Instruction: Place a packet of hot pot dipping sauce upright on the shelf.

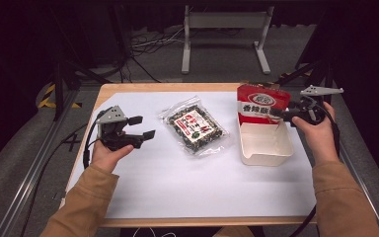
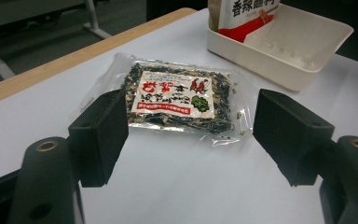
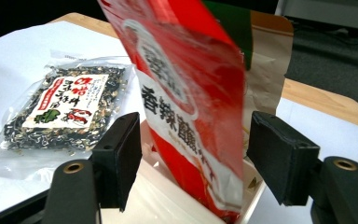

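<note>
A red snack bag [image 1: 261, 103] with white lettering stands upright in the far end of a white tray [image 1: 266, 145] at the table's right. My right gripper [image 1: 281, 114] is open, with a jaw on either side of the bag [image 3: 191, 93] and neither pad pressing it. The right gripper view [image 3: 196, 121] looks into the tray [image 3: 161, 200]. A clear packet of dark dried flakes [image 1: 196, 124] lies flat mid-table. My left gripper [image 1: 143, 127] is open and empty, a short way left of the packet and pointing at it [image 2: 175, 95]. Its jaws [image 2: 186, 116] frame the packet.
A white sheet [image 1: 177, 182] covers most of the wooden table [image 1: 143, 87]. The tray [image 2: 303, 51] with the red bag [image 2: 242, 14] stands beyond the packet [image 3: 60, 109]. A white metal frame [image 1: 224, 29] and cables lie on the floor behind the table.
</note>
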